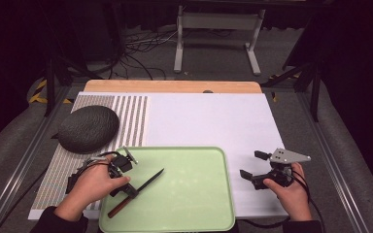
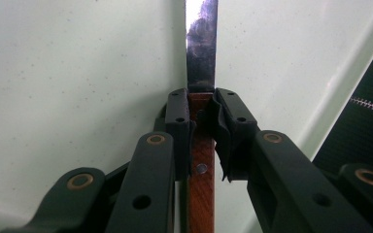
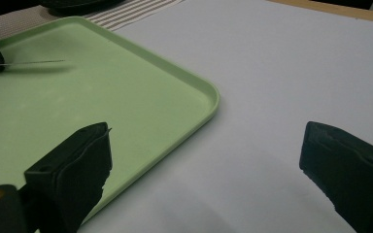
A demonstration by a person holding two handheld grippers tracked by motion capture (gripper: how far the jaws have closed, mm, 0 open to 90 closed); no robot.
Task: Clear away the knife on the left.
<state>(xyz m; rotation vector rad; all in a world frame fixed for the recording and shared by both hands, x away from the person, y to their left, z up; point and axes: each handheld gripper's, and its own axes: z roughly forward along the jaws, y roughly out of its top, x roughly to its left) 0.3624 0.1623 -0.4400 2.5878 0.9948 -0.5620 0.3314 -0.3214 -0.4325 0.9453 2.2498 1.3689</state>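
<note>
Left tongs [image 2: 201,128] are clamped on the knife [image 2: 201,58] handle, at 8 o'clock on the green tray [image 1: 199,204]. I should lift level, blade low. Right tongs [image 3: 209,170] stand apart over the tabletop [image 1: 209,121].

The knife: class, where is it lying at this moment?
In the high view the knife lies on the left part of the green tray, its wooden handle clamped by the left gripper.

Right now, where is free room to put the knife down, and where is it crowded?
The green tray is bare to the right of the knife. The white board is bare between the striped mat and the open right claw. The left side is crowded: the left claw grips the knife near the dark oval object.
</note>
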